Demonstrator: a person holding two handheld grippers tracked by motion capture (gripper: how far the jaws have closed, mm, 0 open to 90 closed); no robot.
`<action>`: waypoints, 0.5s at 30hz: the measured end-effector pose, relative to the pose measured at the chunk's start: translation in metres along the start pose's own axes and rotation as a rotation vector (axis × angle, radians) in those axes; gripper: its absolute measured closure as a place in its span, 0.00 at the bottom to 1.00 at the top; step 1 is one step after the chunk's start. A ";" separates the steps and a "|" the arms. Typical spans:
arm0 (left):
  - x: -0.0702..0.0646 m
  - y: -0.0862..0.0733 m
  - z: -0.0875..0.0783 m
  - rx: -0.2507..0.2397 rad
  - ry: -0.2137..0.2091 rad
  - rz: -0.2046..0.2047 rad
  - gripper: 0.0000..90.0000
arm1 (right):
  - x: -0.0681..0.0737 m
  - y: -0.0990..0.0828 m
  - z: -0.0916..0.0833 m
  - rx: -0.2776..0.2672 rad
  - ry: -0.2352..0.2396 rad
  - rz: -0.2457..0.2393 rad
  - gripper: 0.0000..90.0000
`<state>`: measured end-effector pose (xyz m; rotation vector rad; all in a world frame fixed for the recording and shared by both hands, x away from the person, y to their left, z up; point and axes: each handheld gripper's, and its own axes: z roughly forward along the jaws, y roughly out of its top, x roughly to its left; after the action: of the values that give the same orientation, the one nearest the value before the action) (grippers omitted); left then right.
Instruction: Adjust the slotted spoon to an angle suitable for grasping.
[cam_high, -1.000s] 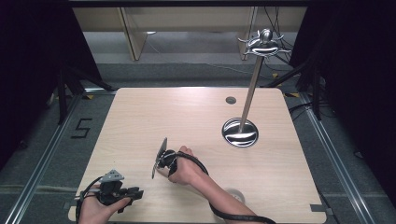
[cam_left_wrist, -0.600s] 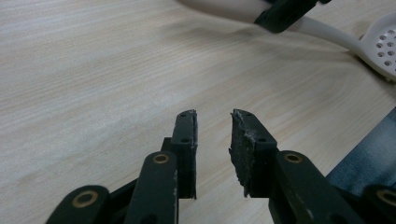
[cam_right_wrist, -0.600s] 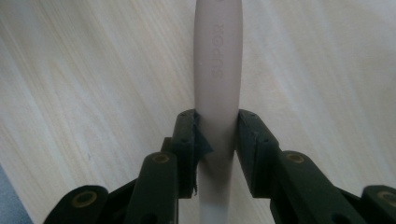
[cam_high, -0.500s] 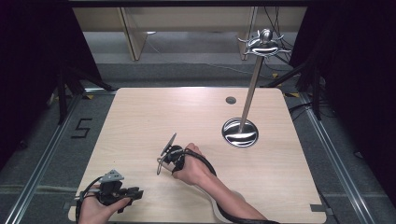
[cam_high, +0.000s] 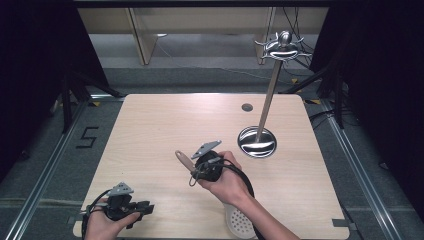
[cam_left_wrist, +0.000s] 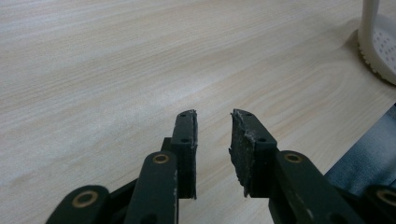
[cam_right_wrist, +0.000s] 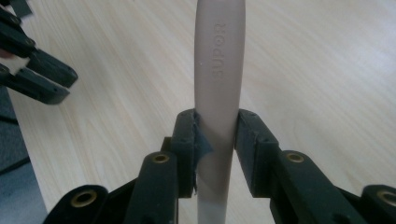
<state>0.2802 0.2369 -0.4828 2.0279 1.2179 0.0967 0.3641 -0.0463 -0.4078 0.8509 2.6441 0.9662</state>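
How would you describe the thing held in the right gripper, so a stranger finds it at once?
On the wooden table, left of the metal stand, the right gripper clamps a slim beige utensil handle. It points up and left, with embossed lettering, unlike the white perforated piece nearby.

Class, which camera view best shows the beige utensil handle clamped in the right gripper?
The right gripper view: the beige utensil handle stands close-up between the right gripper jaws, its embossed lettering visible. The high view shows it small; the left gripper view offers nothing clear of it.

Skimmer (cam_high: 239, 223) head half hidden under forearm, cut by frame edge.
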 end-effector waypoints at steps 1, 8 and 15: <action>0.000 0.000 -0.001 0.005 0.001 0.000 0.78 | 0.000 -0.003 -0.004 -0.041 0.016 0.005 0.78; 0.000 0.000 0.000 0.004 -0.004 0.001 0.78 | -0.001 -0.014 -0.025 -0.167 0.011 0.005 0.78; 0.000 -0.001 0.001 -0.002 0.002 -0.003 0.78 | -0.002 -0.027 -0.048 -0.353 -0.026 -0.011 0.78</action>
<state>0.2799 0.2362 -0.4837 2.0248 1.2218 0.0979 0.3361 -0.0891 -0.3886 0.7564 2.3494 1.3536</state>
